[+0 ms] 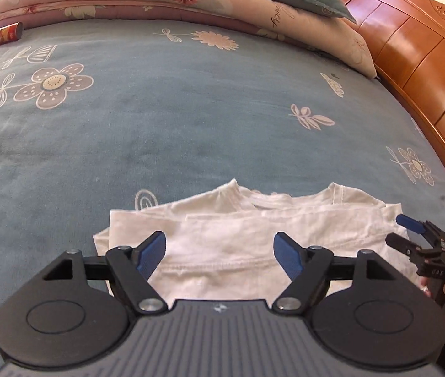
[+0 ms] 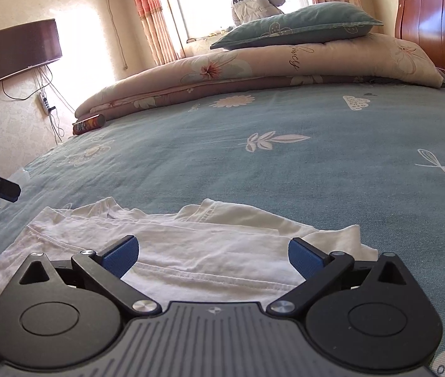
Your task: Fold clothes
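Blue-grey floral bedsheet [image 2: 254,163] filling most of the frame. Folded pink floral quilt [image 2: 254,66] across the upper centre, teal pillow [image 2: 301,28] on top. Orange-brown wooden headboard [image 2: 436,22] at upper right. Dark wall-mounted television [image 2: 23,48] at upper left, cables and power strip [image 2: 44,102] hanging below. Bright window [image 2: 203,0] at top centre, striped curtains [image 2: 150,12] alongside. Red snack can [image 2: 89,124] lying beside the quilt's left end.
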`<state>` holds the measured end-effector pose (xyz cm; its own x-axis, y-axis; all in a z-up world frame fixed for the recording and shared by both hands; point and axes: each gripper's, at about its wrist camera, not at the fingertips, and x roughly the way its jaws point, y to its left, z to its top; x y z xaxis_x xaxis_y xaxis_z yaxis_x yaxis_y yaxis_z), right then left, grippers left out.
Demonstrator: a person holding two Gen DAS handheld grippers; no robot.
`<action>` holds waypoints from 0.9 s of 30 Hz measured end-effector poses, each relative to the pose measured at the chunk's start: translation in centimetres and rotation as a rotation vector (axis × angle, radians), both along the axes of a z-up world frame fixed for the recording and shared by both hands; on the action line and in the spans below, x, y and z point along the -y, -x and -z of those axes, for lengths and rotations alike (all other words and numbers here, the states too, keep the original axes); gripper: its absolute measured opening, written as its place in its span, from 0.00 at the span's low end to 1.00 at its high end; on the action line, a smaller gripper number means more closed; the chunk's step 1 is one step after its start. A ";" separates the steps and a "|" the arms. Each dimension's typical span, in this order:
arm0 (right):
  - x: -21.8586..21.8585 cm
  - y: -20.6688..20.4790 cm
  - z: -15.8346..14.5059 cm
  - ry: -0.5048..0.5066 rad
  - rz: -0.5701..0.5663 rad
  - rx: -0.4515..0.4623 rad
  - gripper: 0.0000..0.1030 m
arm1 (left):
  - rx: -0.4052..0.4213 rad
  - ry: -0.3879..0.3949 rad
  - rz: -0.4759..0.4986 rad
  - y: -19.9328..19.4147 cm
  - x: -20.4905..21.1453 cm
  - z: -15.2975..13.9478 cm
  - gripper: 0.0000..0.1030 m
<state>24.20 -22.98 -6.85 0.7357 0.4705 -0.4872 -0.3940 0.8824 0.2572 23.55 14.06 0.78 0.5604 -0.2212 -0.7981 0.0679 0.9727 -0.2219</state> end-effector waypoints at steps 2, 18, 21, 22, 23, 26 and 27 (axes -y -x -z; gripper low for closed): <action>-0.5 1.2 -0.7 -0.003 -0.004 0.012 1.00 | -0.019 -0.003 0.014 2.2 0.4 0.7 0.74; 0.9 11.9 1.7 -0.145 0.063 -0.038 1.00 | 0.120 -0.364 0.224 15.3 0.8 3.3 0.70; 1.2 12.0 2.0 -0.155 0.071 -0.045 1.00 | 0.120 -0.486 0.292 16.7 1.6 4.4 0.70; 1.3 12.1 2.1 -0.156 0.071 -0.044 1.00 | 0.121 -0.526 0.315 16.9 1.9 4.9 0.70; 1.3 12.2 2.1 -0.158 0.071 -0.044 1.00 | 0.125 -0.571 0.337 17.1 2.3 5.5 0.70; 1.5 12.5 2.3 -0.161 0.070 -0.040 1.00 | 0.137 -0.715 0.400 17.4 3.3 7.2 0.71; 1.6 12.7 2.3 -0.159 0.073 -0.036 1.00 | 0.140 -0.768 0.409 17.4 3.5 7.7 0.71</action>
<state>11.50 -24.60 -9.16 0.7542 0.4896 -0.4376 -0.3184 0.8555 0.4084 6.16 10.55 -6.96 0.6589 0.1439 -0.7384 0.4209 0.7430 0.5204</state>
